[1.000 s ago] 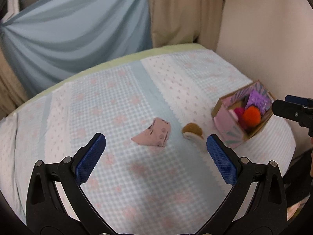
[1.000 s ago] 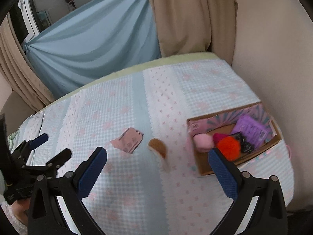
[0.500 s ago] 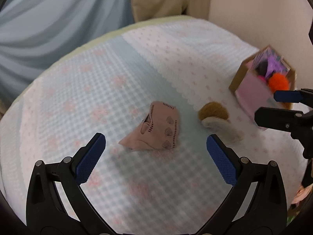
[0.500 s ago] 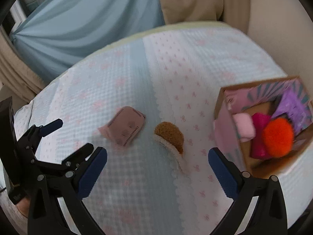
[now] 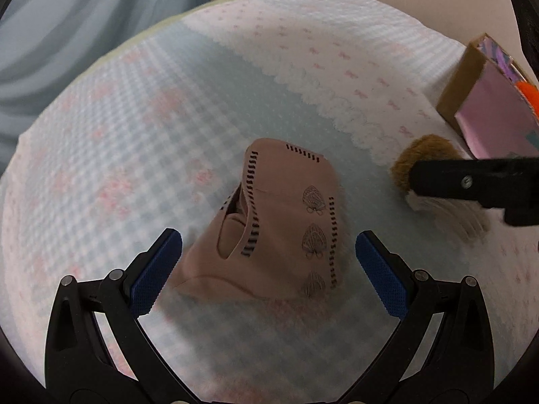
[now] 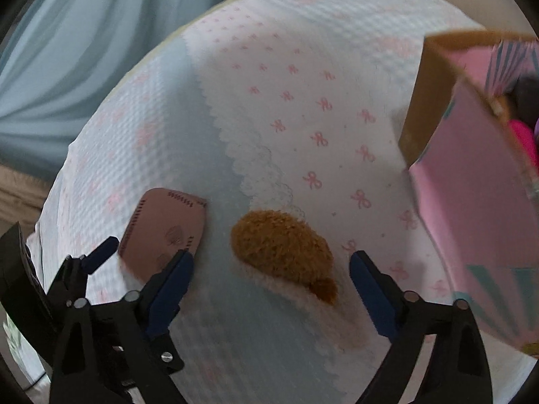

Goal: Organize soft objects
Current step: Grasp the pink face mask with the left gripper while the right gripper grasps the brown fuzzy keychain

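The left gripper [image 5: 268, 266] hangs low over the patterned bedspread [image 5: 141, 141] with its blue pads spread wide, released, one on each side of the pink cloth pouch [image 5: 286, 222]. The pouch lies flat between them, stitched edge running toward 12 o'clock, and neither pad seems to touch it, though the near edge sits too close to the pads to be sure.

At about 2 o'clock from the pouch, the brown plush piece [image 5: 424, 155] rests on the bedspread, partly covered by a black finger of the other tool. Further toward 2 o'clock stands the cardboard box [image 5: 485, 114], with something orange showing at its rim.

In the right wrist view, the right gripper [image 6: 271, 277] is likewise released, its pads wide apart around the brown plush piece [image 6: 279, 245], which lies between them, apart from both. The pouch [image 6: 161, 232] sits at 9 o'clock from the plush, and the box [image 6: 471, 181] at 2 o'clock.
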